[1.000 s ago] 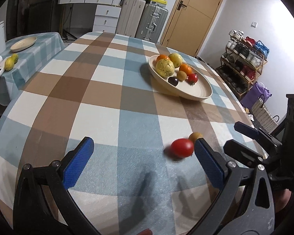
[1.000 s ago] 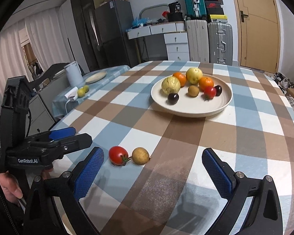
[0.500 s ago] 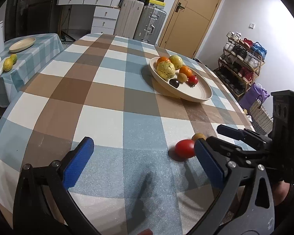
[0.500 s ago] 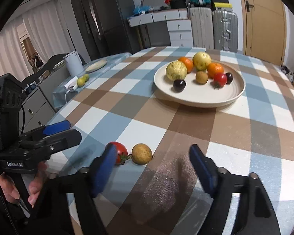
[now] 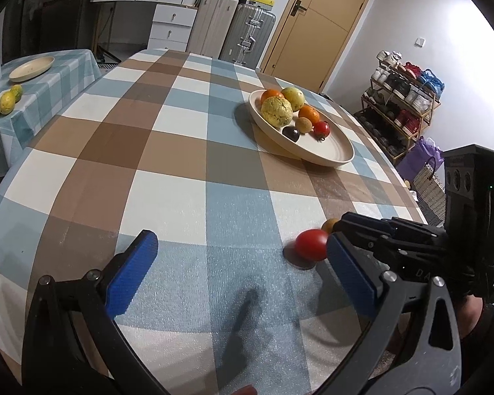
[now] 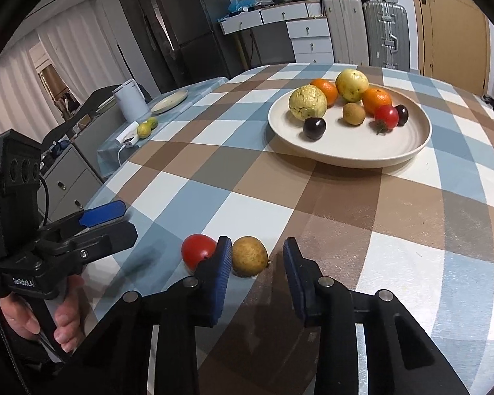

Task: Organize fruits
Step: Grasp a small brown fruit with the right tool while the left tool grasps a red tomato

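Note:
A red tomato (image 6: 198, 251) and a small brown round fruit (image 6: 249, 256) lie side by side on the checked tablecloth near its front edge. My right gripper (image 6: 257, 265) is partly closed, its jaws on either side of the brown fruit with a gap on the right. In the left wrist view the tomato (image 5: 311, 244) sits by the right finger of my open, empty left gripper (image 5: 243, 268), and the brown fruit (image 5: 331, 225) peeks from behind the right gripper. A cream plate (image 6: 411, 151) farther back holds several fruits.
The plate (image 5: 332, 158) stands mid-table toward the right. A side table at left carries a small plate (image 5: 31, 69), two yellow-green fruits (image 5: 8, 100) and a white kettle (image 6: 130, 102). Suitcases, drawers and a shoe rack (image 5: 401, 98) stand beyond the table.
My right gripper has come down and forward to the brown fruit and its jaws have narrowed around it. My left gripper has stayed open and nearly still.

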A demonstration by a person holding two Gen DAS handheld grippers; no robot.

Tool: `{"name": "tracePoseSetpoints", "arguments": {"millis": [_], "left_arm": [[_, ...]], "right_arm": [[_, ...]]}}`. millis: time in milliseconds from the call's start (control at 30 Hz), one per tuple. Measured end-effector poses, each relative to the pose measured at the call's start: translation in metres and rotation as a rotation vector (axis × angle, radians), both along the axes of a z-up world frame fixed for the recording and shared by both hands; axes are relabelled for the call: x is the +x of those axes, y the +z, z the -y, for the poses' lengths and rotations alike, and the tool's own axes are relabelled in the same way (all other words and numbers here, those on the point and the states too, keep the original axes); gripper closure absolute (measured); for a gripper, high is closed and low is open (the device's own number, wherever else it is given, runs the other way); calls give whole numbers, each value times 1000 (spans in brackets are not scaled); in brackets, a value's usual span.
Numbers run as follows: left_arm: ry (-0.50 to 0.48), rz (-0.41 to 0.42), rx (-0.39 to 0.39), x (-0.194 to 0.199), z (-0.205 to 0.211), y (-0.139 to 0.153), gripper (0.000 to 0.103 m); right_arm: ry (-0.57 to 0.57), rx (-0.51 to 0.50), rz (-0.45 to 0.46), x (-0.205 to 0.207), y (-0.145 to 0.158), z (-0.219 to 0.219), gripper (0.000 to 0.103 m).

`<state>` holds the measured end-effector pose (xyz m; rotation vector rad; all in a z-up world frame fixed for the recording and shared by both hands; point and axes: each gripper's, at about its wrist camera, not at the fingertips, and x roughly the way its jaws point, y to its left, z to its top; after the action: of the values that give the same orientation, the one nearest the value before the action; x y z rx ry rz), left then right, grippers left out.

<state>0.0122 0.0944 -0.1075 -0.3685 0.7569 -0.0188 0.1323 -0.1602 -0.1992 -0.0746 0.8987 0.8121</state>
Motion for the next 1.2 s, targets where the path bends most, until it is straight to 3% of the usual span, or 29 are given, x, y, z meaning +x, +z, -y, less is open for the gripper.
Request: {"name": "tracePoseSetpoints", "arguments": {"millis": [433, 800, 1200], "left_arm": [[0, -12, 23, 1, 4, 1, 1], [-36, -13, 75, 13, 28, 10, 1], [-162, -111, 142, 47, 66, -7, 2]], "right_arm": [[5, 95, -66, 3, -2, 11, 80], [-33, 171, -22, -2, 9, 40, 80], [-106, 182, 82, -12, 28, 92, 80]]}}
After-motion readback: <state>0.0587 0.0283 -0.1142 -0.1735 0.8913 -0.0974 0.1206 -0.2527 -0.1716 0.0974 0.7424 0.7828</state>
